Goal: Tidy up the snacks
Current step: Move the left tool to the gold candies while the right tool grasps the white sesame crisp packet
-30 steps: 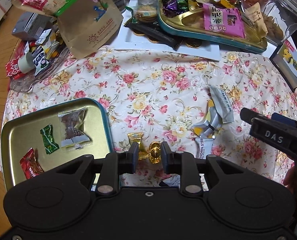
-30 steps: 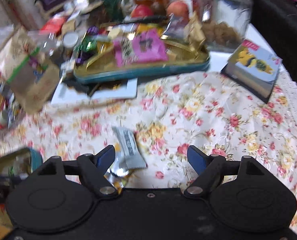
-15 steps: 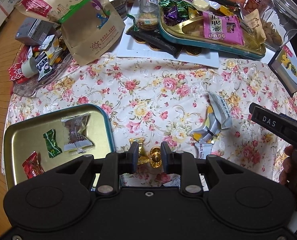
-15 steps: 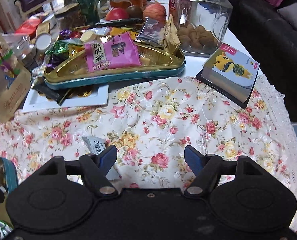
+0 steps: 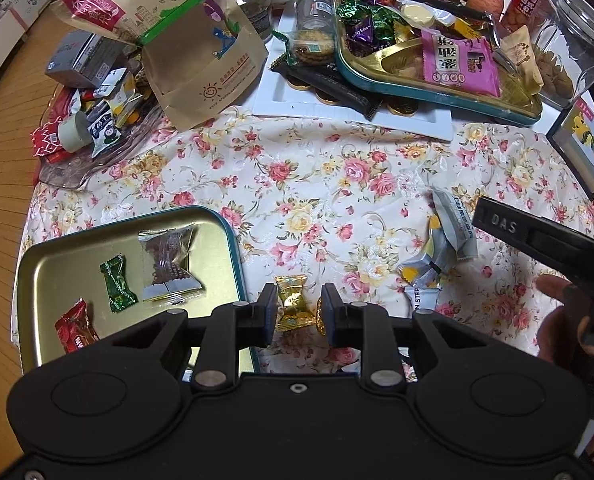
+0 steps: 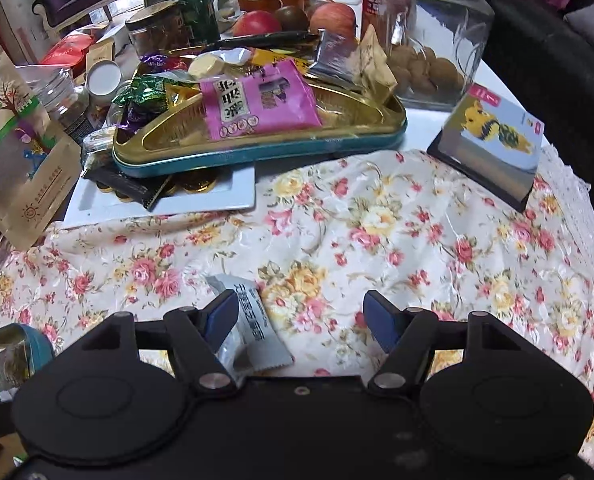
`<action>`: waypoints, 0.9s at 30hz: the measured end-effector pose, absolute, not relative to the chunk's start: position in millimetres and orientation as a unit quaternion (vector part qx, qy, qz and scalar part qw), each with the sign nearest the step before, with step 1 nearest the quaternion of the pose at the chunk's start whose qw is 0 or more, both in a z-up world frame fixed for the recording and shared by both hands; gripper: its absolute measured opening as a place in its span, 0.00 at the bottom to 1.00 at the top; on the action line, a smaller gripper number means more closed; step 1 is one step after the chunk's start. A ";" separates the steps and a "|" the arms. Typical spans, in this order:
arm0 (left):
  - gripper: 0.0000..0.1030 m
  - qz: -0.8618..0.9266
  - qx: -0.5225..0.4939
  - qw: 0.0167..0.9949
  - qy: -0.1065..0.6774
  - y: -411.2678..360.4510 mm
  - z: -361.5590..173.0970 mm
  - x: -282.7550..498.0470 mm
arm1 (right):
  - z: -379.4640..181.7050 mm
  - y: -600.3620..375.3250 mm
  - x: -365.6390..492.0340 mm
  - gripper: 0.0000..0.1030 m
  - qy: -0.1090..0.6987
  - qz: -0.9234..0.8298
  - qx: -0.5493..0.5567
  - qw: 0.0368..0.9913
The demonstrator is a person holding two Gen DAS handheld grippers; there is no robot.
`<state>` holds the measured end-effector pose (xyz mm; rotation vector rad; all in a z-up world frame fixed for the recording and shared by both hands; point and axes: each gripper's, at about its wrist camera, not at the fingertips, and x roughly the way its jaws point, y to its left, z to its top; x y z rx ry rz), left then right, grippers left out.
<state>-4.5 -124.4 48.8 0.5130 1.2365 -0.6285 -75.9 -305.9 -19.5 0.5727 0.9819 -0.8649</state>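
Note:
A gold-wrapped candy (image 5: 293, 303) lies on the floral cloth between the narrowly parted fingers of my left gripper (image 5: 299, 314), which stands open. A small gold piece (image 5: 320, 317) sits against its right finger. To the left, the gold tin tray (image 5: 57, 272) holds a red candy (image 5: 75, 326), a green candy (image 5: 117, 284) and a clear-wrapped brown one (image 5: 169, 264). My right gripper (image 6: 303, 318) is closing. A silver sachet (image 6: 249, 320) lies by its left pad, with no pad pressing on it. More silver sachets (image 5: 425, 270) lie under the right gripper's body (image 5: 537, 240).
A big teal tin (image 5: 361, 80) piled with snacks stands at the back on a white tray (image 5: 281, 100). A brown paper bag (image 5: 201, 52) and a glass dish (image 5: 69, 176) of packets are at the back left. A glass jar (image 5: 573, 48) and a boxed book (image 5: 585, 148) are at the right. A hand (image 5: 557, 320) holds the right gripper.
The right gripper's jaws have narrowed, and it has swung so the silver sachet is beside its left pad. In the left wrist view the gold candy has slid in between the fingers.

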 end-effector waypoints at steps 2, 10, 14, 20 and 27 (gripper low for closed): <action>0.33 -0.288 0.232 0.740 0.562 -122.8 50.6 -4.0 | -22.5 -308.2 -71.1 0.69 0.454 -0.401 0.273 0.747; 0.33 -0.287 0.215 0.741 0.567 -112.9 56.0 2.3 | -31.9 -306.1 -54.1 0.53 0.438 -0.367 0.304 0.762; 0.33 -0.285 0.207 0.742 0.571 -106.8 57.5 6.4 | -39.7 -308.4 -45.9 0.53 0.431 -0.359 0.322 0.763; 0.33 -0.281 0.198 0.743 0.575 -100.1 59.4 11.8 | -67.4 -308.3 -34.3 0.47 0.466 -0.353 0.308 0.750; 0.33 -0.287 0.191 0.742 0.575 -98.8 61.8 13.1 | -76.6 -306.5 -33.5 0.33 0.469 -0.362 0.278 0.756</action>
